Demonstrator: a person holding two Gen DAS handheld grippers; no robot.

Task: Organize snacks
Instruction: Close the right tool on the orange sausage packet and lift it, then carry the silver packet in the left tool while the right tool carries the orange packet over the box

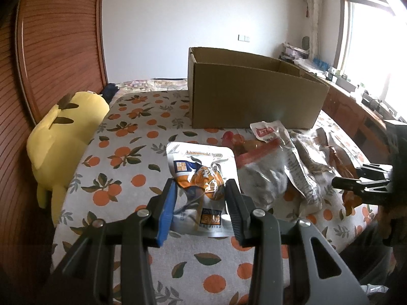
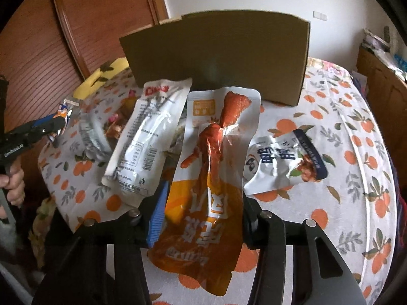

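Note:
In the left wrist view my left gripper (image 1: pixel 201 186) is shut on a crumpled white, blue and orange snack packet (image 1: pixel 195 157) just above the orange-print bedsheet (image 1: pixel 122 167). My right gripper (image 2: pixel 204 200) is shut on a long orange drumstick packet (image 2: pixel 211 167), whose top end leans toward the open cardboard box (image 2: pixel 216 56). The same box (image 1: pixel 254 94) stands at the far side of the bed. From the right wrist view the left gripper (image 2: pixel 59 124) shows at the left edge with its packet. My right gripper (image 1: pixel 348 176) shows at the right edge of the left wrist view.
Loose snacks lie before the box: a white packet (image 2: pixel 147 132), a white and navy packet (image 2: pixel 285 162), a clear bag (image 1: pixel 264 178). A yellow plush toy (image 1: pixel 63 137) rests against the wooden headboard (image 1: pixel 58 50). A person's hand (image 2: pixel 14 185) holds the left gripper. Cluttered shelves (image 1: pixel 356 84) run under the window.

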